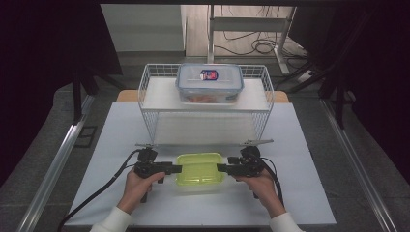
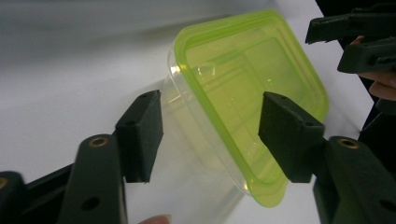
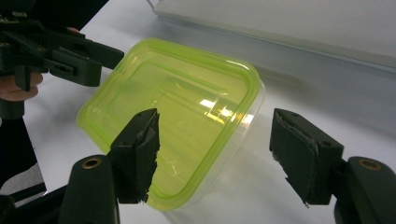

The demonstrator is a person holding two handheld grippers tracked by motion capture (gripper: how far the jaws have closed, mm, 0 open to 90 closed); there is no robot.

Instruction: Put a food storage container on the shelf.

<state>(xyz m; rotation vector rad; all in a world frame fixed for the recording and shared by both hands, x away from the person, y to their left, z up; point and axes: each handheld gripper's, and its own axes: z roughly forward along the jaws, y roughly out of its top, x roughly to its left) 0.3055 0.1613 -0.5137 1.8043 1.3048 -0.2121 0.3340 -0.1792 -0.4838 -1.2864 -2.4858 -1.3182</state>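
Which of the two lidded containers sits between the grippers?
The green-lidded container on the table; the blue-rimmed container sits on the wire rack behind.

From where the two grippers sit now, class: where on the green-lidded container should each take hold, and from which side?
Grip the green-lidded container at its two short ends, just under the overhanging lid rim. It lies flat with its long side across the table, so the left gripper comes in level from the left end and the right gripper from the right. The clear walls look smooth, so the rim probably gives the best purchase.
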